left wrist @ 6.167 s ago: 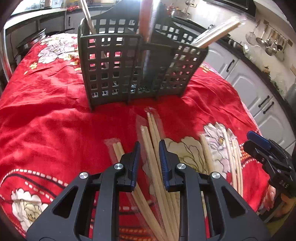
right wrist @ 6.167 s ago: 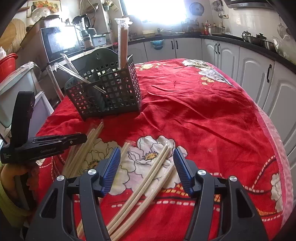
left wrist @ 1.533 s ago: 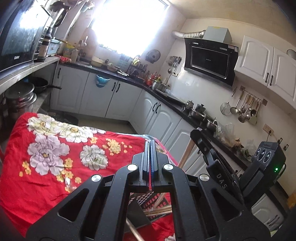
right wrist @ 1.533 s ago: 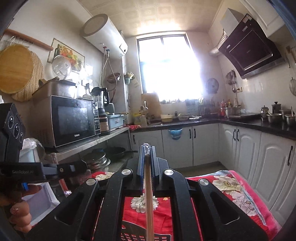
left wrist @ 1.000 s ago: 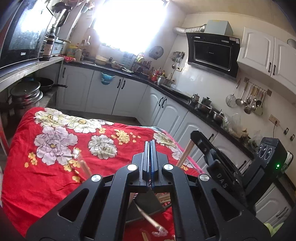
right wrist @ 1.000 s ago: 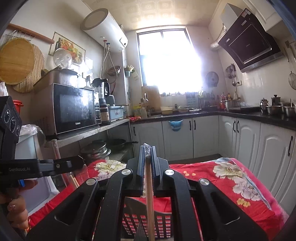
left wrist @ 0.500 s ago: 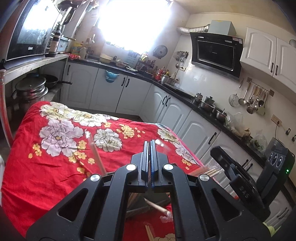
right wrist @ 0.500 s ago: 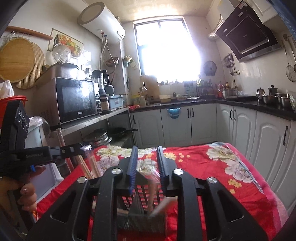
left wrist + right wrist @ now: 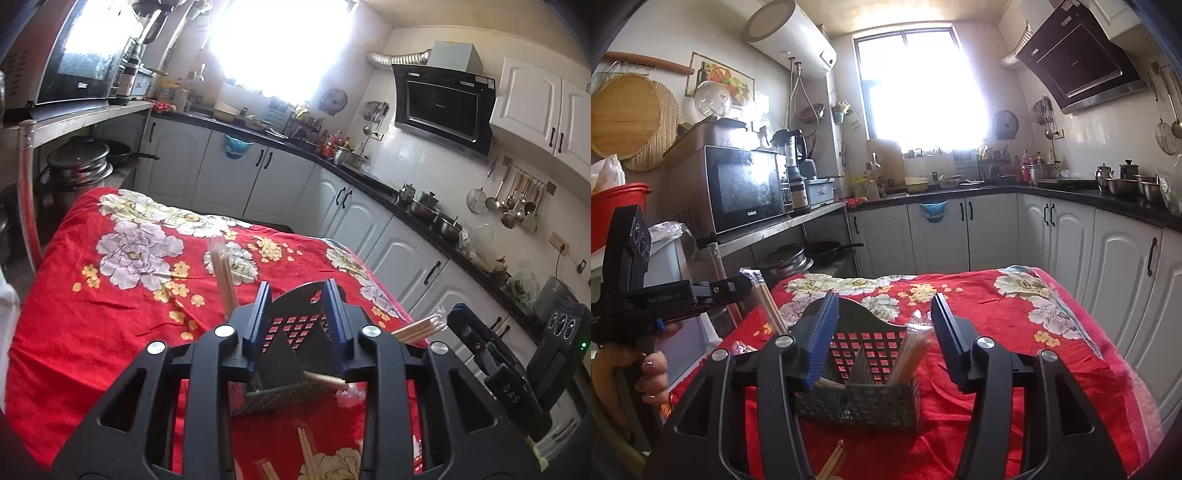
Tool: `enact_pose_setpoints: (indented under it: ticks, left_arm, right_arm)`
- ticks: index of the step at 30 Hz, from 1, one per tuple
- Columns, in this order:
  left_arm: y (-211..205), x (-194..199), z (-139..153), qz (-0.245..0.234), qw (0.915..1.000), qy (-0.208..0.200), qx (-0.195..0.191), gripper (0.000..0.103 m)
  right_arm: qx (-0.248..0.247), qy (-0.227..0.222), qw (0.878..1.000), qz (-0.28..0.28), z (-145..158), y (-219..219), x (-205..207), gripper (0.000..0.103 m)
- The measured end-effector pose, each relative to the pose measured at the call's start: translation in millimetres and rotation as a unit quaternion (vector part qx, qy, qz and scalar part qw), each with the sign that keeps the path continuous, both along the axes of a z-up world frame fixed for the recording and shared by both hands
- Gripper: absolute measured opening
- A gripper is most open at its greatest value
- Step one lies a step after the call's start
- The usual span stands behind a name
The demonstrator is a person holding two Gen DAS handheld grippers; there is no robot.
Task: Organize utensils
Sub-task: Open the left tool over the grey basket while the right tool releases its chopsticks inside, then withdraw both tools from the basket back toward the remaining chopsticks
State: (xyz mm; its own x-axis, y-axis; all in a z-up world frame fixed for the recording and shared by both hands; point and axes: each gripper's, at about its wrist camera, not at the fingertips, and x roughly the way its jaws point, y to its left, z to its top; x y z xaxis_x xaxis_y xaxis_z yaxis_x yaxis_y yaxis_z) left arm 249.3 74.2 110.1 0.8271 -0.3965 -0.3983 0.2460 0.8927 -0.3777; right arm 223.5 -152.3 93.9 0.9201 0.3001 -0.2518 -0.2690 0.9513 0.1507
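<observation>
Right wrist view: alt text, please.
Open right gripper, nothing between its fingers, above a dark slotted basket holding wrapped chopsticks on a red floral cloth. The left gripper is at left; kitchen behind.

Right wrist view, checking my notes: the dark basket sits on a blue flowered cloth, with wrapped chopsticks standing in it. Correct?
Not quite. The cloth is red with flowers, not blue, as the right wrist view shows. The rest holds: the dark basket sits on it, with wrapped chopsticks standing in it.
</observation>
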Motion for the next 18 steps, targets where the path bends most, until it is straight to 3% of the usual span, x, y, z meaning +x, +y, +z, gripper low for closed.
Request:
enact_pose_setpoints:
  ticks: [4,11,18]
  left_arm:
    - [0,-11,-1,0.004,1.0,-0.005,0.005,0.043]
    - [2,-30,-6,0.016,0.9999,-0.006,0.004,0.057]
    - [1,-48,-11,0.016,0.9998,-0.009,-0.004,0.078]
  right_arm:
    - [-0.005,0.001,1.0,0.002,1,1,-8,0.059]
    - [-0.016,-0.002,1.0,0.005,1,2,-25,0.066]
    - [-0.017,-0.003,1.0,0.006,1,2,-36,0.074]
